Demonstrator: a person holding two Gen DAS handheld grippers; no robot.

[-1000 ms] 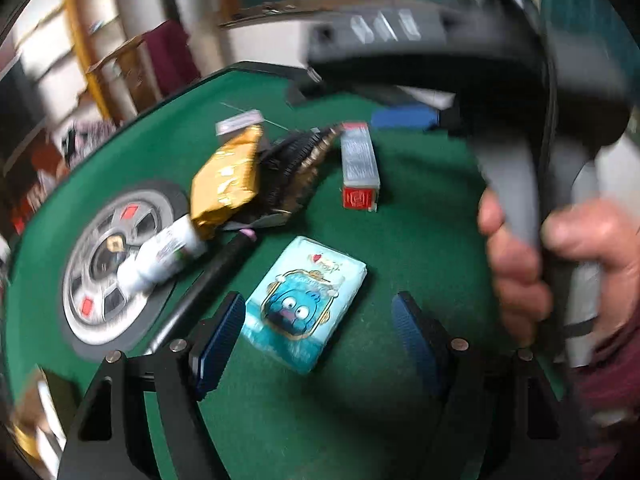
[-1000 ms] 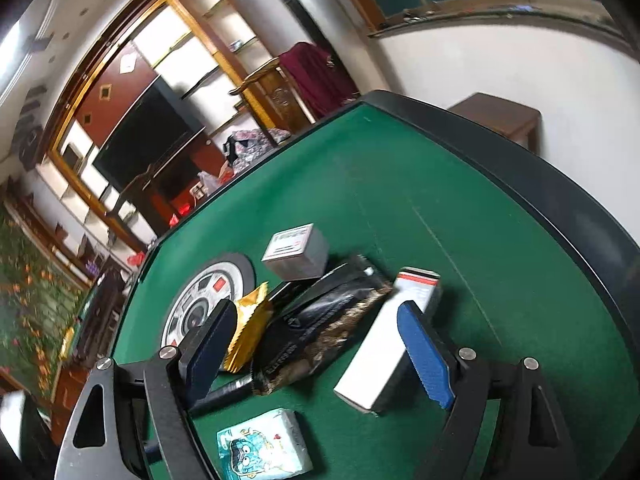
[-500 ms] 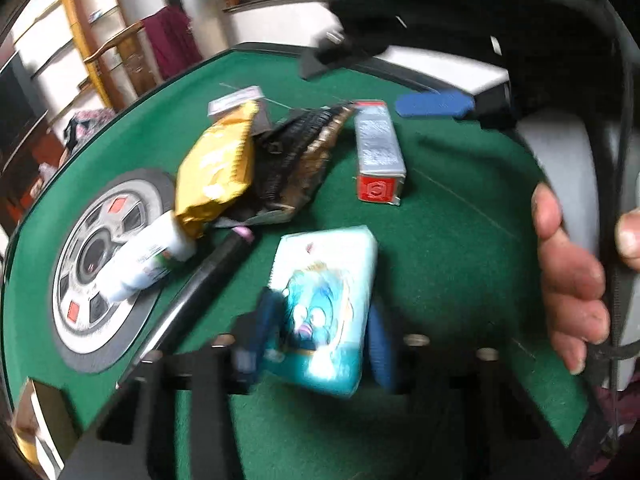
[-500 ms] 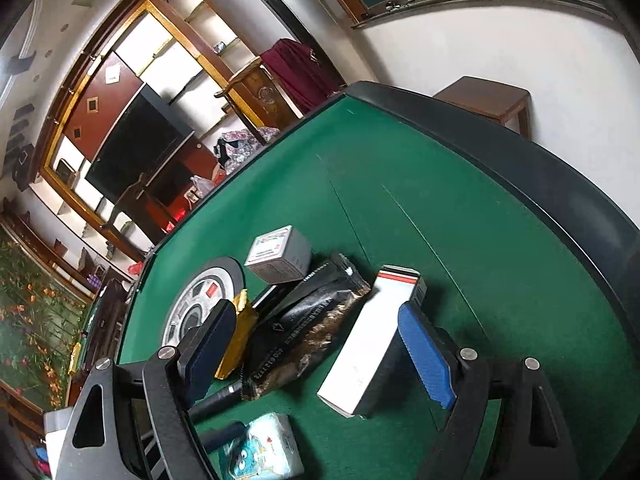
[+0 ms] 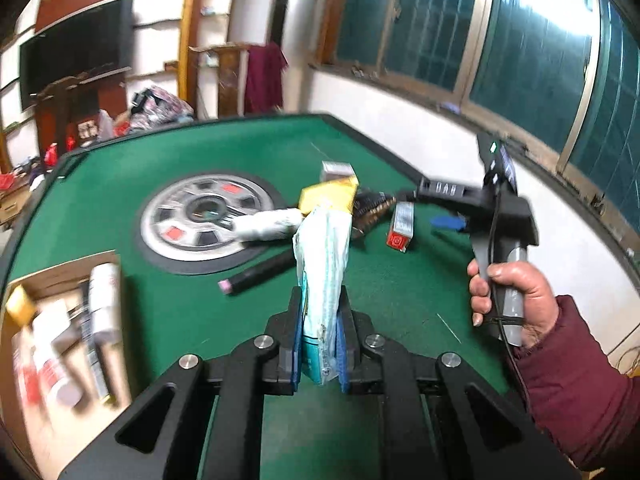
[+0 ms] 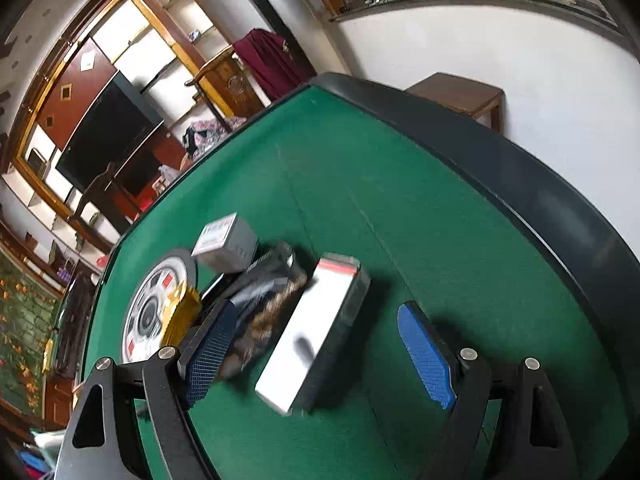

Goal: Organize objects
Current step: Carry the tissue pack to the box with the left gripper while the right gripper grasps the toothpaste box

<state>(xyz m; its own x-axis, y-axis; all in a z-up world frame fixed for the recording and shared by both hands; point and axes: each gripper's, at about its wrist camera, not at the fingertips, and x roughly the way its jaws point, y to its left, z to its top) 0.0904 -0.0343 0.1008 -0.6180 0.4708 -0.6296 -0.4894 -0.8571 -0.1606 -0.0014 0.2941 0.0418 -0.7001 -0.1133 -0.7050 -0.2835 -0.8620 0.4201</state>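
My left tongs (image 5: 319, 344) pinch the tissue pack (image 5: 322, 280) above the green worktop (image 5: 400, 288). My right tongs (image 6: 320, 350) spread, straddling the white box (image 6: 316, 332).

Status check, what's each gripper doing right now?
Left gripper shut on tissue pack, lifted off green table. Right gripper open over white box. Cardboard box at left, path unobstructed.

It's a lived-in home sitting room. A green felt mahjong table (image 6: 420, 200) with a dark padded rim fills the middle. Along the far wall stands a wooden shelving unit (image 6: 132, 40) framing a flat television (image 6: 108, 132), a maroon garment (image 5: 262, 76) hangs by barred windows (image 5: 520, 28), and a carpet (image 6: 20, 296) covers the floor.
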